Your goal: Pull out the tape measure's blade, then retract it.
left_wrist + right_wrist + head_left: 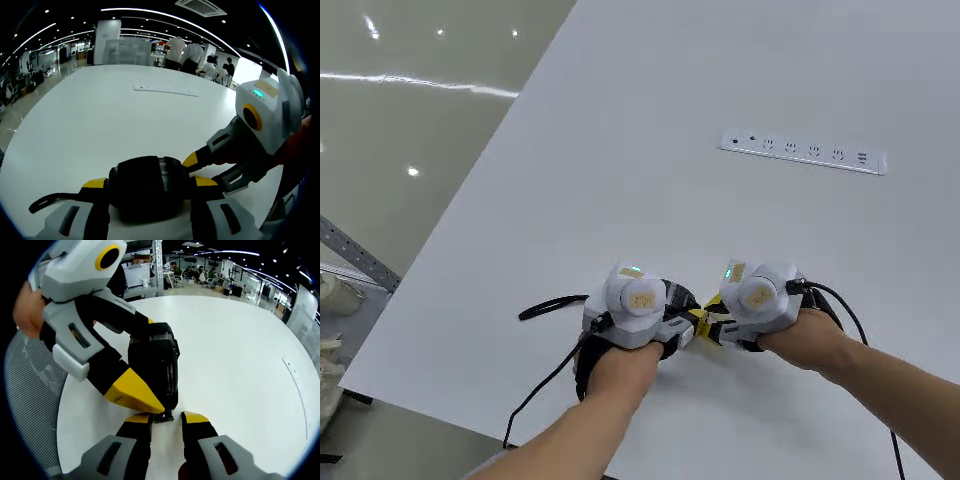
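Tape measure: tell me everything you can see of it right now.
The tape measure is a rounded black case, plastic or rubber by its look. The left hand-held gripper clamps it between its yellow-tipped jaws. A thin black strap trails from one end. At the other, a small metal hook sits at the case mouth, with no blade drawn out, between the open jaws of the right hand-held gripper. The case sits low at the white table; contact is unclear.

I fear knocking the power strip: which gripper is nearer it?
Right. In the head view the strip lies up and right. The right gripper is on that side of the tape; the left gripper, shut on it, is opposite.
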`<action>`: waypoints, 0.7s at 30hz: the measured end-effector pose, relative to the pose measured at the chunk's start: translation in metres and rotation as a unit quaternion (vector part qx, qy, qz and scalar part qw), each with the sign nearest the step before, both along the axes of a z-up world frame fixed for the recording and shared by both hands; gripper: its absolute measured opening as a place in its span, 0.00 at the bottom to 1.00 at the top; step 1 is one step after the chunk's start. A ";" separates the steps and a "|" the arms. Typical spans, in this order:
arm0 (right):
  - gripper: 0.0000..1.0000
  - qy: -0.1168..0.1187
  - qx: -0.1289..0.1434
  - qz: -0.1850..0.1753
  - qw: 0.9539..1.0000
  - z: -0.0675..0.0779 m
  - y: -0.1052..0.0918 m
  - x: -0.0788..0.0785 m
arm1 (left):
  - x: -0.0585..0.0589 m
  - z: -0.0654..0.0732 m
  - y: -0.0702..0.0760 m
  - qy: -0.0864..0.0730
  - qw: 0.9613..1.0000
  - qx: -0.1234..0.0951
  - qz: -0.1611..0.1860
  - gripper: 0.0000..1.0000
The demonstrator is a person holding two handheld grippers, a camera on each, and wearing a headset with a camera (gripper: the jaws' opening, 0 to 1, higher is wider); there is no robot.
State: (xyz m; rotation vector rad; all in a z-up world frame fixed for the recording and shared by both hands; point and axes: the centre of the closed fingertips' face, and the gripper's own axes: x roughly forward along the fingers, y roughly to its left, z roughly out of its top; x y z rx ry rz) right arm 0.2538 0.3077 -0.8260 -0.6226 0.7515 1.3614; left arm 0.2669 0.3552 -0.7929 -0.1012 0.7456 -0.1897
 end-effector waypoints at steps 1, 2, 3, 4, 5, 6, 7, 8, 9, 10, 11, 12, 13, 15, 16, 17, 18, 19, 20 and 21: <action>0.21 0.001 0.001 -0.005 1.000 0.000 0.000 0.000 | 0.000 0.001 0.000 -0.001 1.000 0.002 -0.004 0.62; 0.22 0.002 0.001 -0.014 1.000 0.000 -0.001 0.001 | -0.001 0.002 0.000 -0.003 1.000 0.004 -0.009 0.61; 0.23 0.002 0.002 -0.016 1.000 0.000 -0.002 0.001 | -0.002 0.004 0.001 -0.004 1.000 0.004 -0.011 0.61; 0.23 0.004 0.003 -0.023 1.000 0.000 -0.002 0.001 | -0.003 0.005 0.002 -0.004 1.000 0.005 -0.012 0.61; 0.24 0.010 0.004 -0.033 0.999 0.001 -0.004 0.000 | -0.005 0.006 0.003 -0.001 1.000 0.009 -0.016 0.61; 0.25 0.010 0.006 -0.045 0.999 0.002 -0.004 0.002 | -0.008 0.006 0.005 0.005 1.000 0.007 -0.017 0.61; 0.26 0.007 0.008 -0.054 0.998 0.005 -0.005 0.003 | -0.010 0.006 0.007 0.008 1.000 0.001 -0.012 0.61; 0.27 0.006 0.009 -0.054 0.998 0.006 -0.005 0.002 | -0.011 0.007 0.008 0.008 1.000 0.004 -0.013 0.61; 0.28 0.004 0.011 -0.060 0.998 0.008 -0.006 0.002 | -0.013 0.008 0.009 0.009 1.000 0.008 -0.016 0.62; 0.29 0.003 0.013 -0.069 0.997 0.010 -0.007 0.003 | -0.016 0.008 0.012 0.010 1.000 0.014 -0.018 0.62; 0.30 0.003 0.015 -0.073 0.997 0.012 -0.007 0.002 | -0.017 0.008 0.014 0.009 1.000 0.014 -0.018 0.61; 0.31 0.005 0.017 -0.077 0.997 0.013 -0.008 0.001 | -0.019 0.010 0.017 0.008 1.000 0.012 -0.015 0.62; 0.31 0.006 0.018 -0.079 0.997 0.014 -0.009 -0.001 | -0.021 0.013 0.020 0.007 1.000 0.012 -0.013 0.63; 0.31 0.005 0.019 -0.085 0.996 0.017 -0.010 -0.004 | -0.024 0.015 0.022 0.005 1.000 0.013 -0.016 0.62; 0.32 0.006 0.020 -0.088 0.996 0.019 -0.011 -0.006 | -0.026 0.016 0.023 0.003 1.000 0.014 -0.016 0.61; 0.32 0.007 0.021 -0.094 0.995 0.021 -0.012 -0.008 | -0.028 0.018 0.024 0.001 1.000 0.014 -0.017 0.61; 0.33 0.008 0.021 -0.098 0.995 0.022 -0.013 -0.009 | -0.029 0.020 0.025 -0.001 1.000 0.010 -0.018 0.60; 0.34 0.011 0.022 -0.106 0.994 0.023 -0.014 -0.011 | -0.030 0.021 0.025 -0.003 1.000 0.005 -0.020 0.60; 0.36 0.012 0.022 -0.110 0.994 0.025 -0.015 -0.012 | -0.032 0.022 0.025 -0.004 1.000 0.004 -0.024 0.61; 0.36 0.013 0.022 -0.114 0.993 0.026 -0.017 -0.014 | -0.033 0.022 0.024 -0.005 1.000 0.004 -0.028 0.61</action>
